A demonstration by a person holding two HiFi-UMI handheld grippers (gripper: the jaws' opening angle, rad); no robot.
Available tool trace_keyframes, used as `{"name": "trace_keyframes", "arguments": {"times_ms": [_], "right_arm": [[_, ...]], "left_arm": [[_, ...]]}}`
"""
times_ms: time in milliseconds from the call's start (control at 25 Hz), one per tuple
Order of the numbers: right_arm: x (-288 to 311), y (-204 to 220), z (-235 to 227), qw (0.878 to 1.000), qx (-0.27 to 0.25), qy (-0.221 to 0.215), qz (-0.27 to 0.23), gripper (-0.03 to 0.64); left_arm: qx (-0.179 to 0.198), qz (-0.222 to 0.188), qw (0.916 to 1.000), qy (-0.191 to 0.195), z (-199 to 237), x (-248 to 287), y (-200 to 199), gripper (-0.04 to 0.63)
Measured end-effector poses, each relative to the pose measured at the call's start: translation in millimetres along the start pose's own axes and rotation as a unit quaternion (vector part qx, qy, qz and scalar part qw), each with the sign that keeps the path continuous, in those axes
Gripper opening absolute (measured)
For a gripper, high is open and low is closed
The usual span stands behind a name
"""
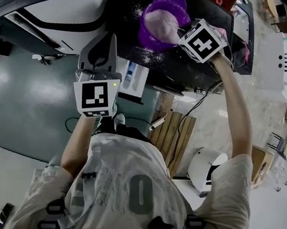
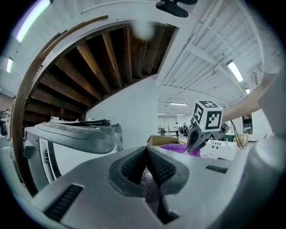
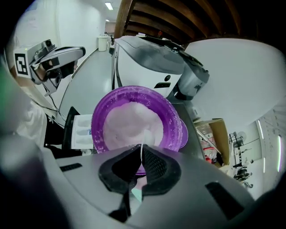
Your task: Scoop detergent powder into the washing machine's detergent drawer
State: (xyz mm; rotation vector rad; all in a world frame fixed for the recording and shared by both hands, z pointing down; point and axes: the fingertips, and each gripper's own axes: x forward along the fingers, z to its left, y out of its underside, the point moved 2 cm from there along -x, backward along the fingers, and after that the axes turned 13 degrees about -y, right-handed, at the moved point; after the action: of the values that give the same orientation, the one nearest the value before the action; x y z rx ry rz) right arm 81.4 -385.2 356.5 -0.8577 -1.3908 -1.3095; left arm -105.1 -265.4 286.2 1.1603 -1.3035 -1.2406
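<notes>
Washing machine [image 1: 48, 1] on the far left; your left gripper [image 2: 146, 154] is up beside it, jaws pressed together on nothing; just right of it the white detergent drawer [image 1: 134, 78] shows its open compartments; farther right, the purple bowl [image 3: 170, 112] sits on the dark counter [image 1: 193, 65], heaped with pale detergent powder [image 3: 129, 120]; your right gripper [image 3: 140, 152] hangs over the bowl's near rim, pinching a thin white scoop handle [image 3: 142, 154] that points into the powder.
</notes>
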Motion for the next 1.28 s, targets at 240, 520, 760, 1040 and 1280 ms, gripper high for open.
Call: {"name": "trace_keyframes", "arguments": {"times_ms": [240,520,760,1040,1280], "right_arm": [[1.4,-6.6,9.7,0.998,0.042,-0.051,-0.001,0.009],[1.5,-2.9,5.5,0.968,0.214,-0.101,-0.083,0.009],[-6.1,-6.0,4.5,0.915,0.332,-0.149,-0.176,0.009],[-22.0,-15.4,13.2,0.798,0.448,-0.242,-0.322,0.009],[-47.2,-23.7,22.2,0.697,0.497,-0.284,-0.432,0.009]], "left_arm": [[-0.003,0.003,1.0000,-0.005,5.6,0.4,2.7,0.020],[-0.003,0.007,0.9999,-0.010,11.6,1.3,3.7,0.020],[-0.001,0.006,0.9999,-0.011,11.1,0.6,2.2,0.020],[0.012,-0.008,0.9999,-0.008,8.9,-3.9,-11.7,0.020],[0.032,-0.027,0.9991,-0.004,6.8,-11.5,-29.5,0.020]]}}
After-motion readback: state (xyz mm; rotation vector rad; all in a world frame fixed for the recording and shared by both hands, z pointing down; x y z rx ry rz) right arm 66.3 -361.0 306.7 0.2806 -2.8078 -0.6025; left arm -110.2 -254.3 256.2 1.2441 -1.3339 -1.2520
